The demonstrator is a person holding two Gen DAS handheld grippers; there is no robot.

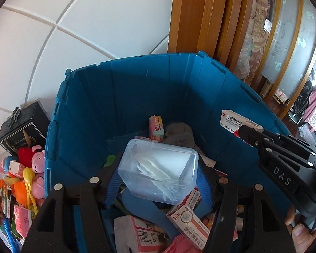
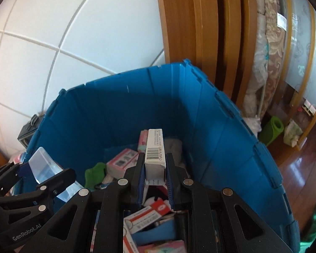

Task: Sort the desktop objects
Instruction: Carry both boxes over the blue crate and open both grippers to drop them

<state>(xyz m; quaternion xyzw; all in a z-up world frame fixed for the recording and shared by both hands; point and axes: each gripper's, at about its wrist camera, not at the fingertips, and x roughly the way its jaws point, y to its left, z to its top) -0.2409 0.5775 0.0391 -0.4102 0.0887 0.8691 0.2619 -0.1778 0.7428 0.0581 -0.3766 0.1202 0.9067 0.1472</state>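
Two hand-held grippers over blue bin (image 1: 90, 113). Left hand-held gripper (image 1: 158, 181) clamped on clear plastic box (image 1: 158, 168), held above bin contents. Right hand-held gripper (image 2: 154, 181) clamped on white ointment box (image 2: 155, 154), barcode side up, also above bin. Med boxes (image 1: 188, 219) piled in bin bottom. Plush toys (image 1: 34, 162) outside bin, left.

"红霉素眼膏" on white ointment box (image 1: 240, 122), "DAS" on right hand-held gripper (image 1: 247, 136), "GenRobot.AI" on left hand-held gripper (image 2: 50, 179) — other print unreadable
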